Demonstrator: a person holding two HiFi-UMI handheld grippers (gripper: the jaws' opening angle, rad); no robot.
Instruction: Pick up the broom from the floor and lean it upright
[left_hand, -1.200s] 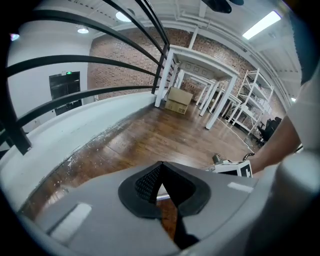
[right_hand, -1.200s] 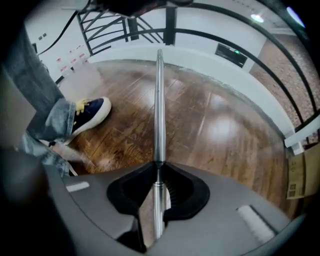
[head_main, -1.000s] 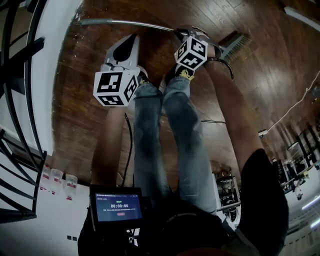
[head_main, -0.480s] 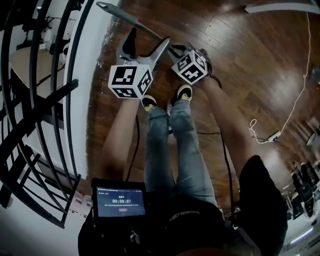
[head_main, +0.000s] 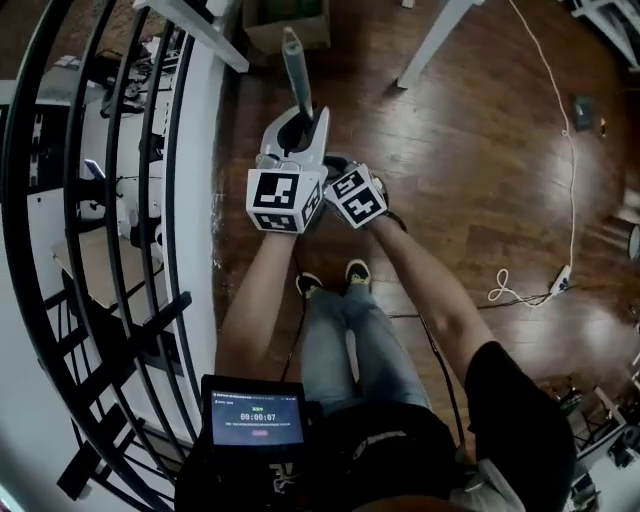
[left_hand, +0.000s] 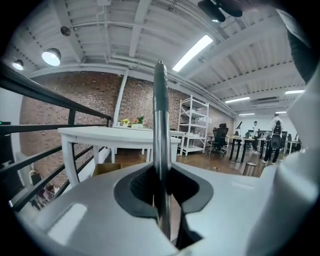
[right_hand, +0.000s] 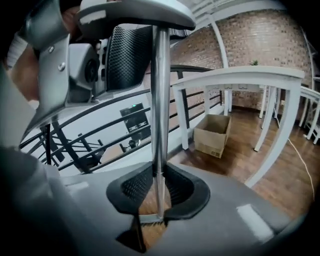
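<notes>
Upright broom handle (head_main: 297, 65), left gripper (left_hand: 162, 185) fingers closing on it, right gripper (right_hand: 157, 192) pinching, screen (head_main: 257, 418) perhaps 00:00:07

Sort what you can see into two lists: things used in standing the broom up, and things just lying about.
In use: grey metal-handled broom; left gripper, jaws closing with the broom between them; right gripper, clamped on the broom.
Lying about: brown cardboard box; white table; white cable.
</notes>
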